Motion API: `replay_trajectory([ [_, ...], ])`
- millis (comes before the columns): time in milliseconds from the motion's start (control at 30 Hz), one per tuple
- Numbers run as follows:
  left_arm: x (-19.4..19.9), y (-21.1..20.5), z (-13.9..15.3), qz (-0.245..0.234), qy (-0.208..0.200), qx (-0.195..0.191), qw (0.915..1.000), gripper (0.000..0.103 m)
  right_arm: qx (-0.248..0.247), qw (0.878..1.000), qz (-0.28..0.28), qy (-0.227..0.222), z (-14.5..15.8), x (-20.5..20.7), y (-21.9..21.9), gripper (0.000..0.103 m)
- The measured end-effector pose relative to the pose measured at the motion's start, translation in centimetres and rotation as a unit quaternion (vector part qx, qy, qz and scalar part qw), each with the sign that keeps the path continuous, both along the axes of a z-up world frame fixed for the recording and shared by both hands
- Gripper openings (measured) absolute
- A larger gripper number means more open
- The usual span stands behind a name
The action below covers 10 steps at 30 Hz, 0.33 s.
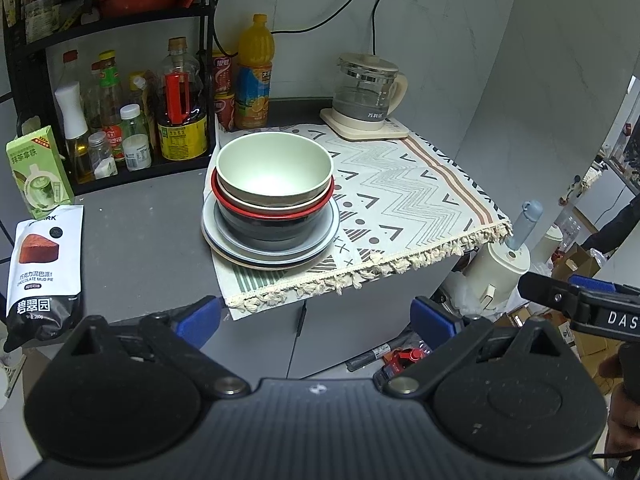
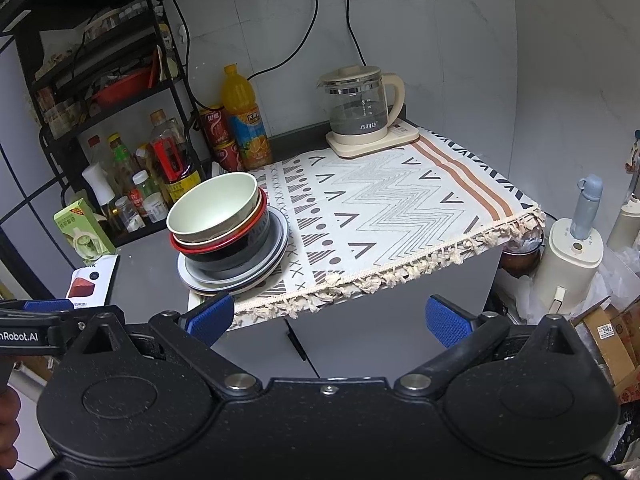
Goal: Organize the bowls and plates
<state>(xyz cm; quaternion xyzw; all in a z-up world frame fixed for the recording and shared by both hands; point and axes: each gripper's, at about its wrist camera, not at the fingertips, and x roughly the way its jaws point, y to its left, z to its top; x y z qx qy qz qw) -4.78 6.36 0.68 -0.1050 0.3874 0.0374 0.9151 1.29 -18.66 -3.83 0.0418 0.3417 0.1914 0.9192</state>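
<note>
Grey countertop (image 1: 140, 240) against marble-look wall; patterned fringed cloth (image 1: 400, 200) covers my right part. Bowl-and-plate stack (image 1: 272, 208) on cloth's left edge. My left gripper (image 1: 316, 316) and right gripper (image 2: 330, 316): wide open, empty.

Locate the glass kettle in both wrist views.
Left wrist: glass kettle upper right of centre, on its cream base at the patterned cloth's far corner.
Right wrist: glass kettle upper centre-right, same far corner of the cloth.
Shared landmark: orange juice bottle, left of the kettle.
</note>
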Motion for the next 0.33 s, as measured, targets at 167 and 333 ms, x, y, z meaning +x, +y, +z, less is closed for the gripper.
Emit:
replay_trajectory([
  [167, 0.39, 0.23, -0.11, 0.002, 0.001, 0.009, 1.0000, 0.101, -0.001, 1.000, 0.001, 0.003, -0.10, 0.24, 0.08, 0.103],
  [333, 0.86, 0.66, -0.30, 0.006, 0.003, 0.010, 0.9999, 0.101, -0.004, 1.000, 0.004, 0.009, -0.29, 0.80, 0.37, 0.103],
])
